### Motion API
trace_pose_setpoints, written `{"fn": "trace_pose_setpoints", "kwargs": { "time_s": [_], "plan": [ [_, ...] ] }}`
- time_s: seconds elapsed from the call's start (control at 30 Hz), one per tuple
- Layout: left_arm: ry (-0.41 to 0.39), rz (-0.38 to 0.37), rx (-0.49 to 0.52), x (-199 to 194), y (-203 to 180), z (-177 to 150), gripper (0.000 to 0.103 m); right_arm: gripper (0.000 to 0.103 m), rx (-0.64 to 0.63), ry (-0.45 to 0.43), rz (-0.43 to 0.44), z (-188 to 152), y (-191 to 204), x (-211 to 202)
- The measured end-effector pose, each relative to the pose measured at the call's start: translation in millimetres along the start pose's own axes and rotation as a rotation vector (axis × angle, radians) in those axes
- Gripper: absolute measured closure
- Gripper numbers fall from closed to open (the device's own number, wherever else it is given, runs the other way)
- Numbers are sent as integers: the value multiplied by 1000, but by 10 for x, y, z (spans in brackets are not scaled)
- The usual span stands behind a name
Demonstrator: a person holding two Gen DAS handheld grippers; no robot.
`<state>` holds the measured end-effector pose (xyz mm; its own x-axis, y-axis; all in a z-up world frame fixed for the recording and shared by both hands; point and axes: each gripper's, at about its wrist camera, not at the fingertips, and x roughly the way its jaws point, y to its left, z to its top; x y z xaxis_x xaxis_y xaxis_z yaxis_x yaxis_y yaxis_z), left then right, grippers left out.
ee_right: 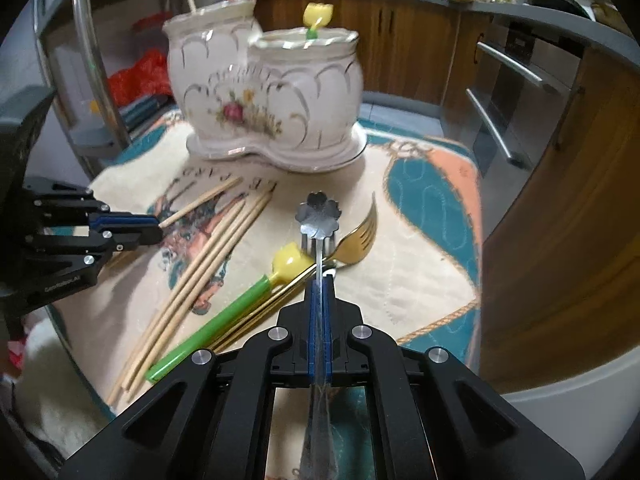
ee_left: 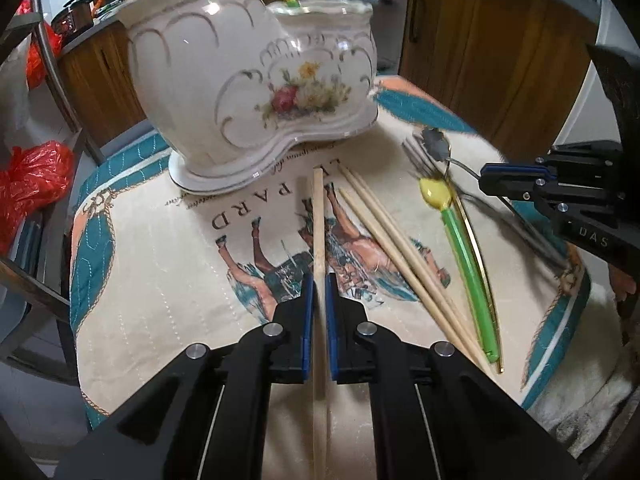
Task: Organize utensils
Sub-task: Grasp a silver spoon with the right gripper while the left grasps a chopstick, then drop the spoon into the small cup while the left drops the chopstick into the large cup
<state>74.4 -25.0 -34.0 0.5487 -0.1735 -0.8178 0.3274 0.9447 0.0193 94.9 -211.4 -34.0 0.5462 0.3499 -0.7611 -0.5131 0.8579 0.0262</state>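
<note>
On the printed cloth (ee_left: 168, 264), working left to right: the left gripper (ee_left: 319, 286) is clamped narrow on a single wooden chopstick (ee_left: 318, 216), whose long axis runs toward 12 o'clock. The ceramic utensil holder (ee_left: 248, 80) stands at 11 o'clock from that tip, its taller left pot already holding a wooden stick. Three loose chopsticks (ee_left: 384, 240) and the tulip-topped green utensil (ee_left: 464, 248) lie between the tools. The right gripper (ee_right: 319, 280) is closed on a flower-ended silver spoon (ee_right: 319, 210), axis toward 12 o'clock; the holder's lower right pot sits nearer this hand.
</note>
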Motion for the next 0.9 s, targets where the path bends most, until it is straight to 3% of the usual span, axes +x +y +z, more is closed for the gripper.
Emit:
{"fn": "trace_pose_setpoints", "kwargs": {
  "time_s": [0.3,0.63,0.9],
  "plan": [
    [-115,-22,-28,-346,69,2,97,99,34,-105,47,26,-123,-294],
    [-403,-46,-82,-846,226,116,97,99,30,-325,101,241,-77,-674],
    [-560,-36,-83,-1166,315,423,97,99,111,-468,127,692,-251,-740]
  ]
}}
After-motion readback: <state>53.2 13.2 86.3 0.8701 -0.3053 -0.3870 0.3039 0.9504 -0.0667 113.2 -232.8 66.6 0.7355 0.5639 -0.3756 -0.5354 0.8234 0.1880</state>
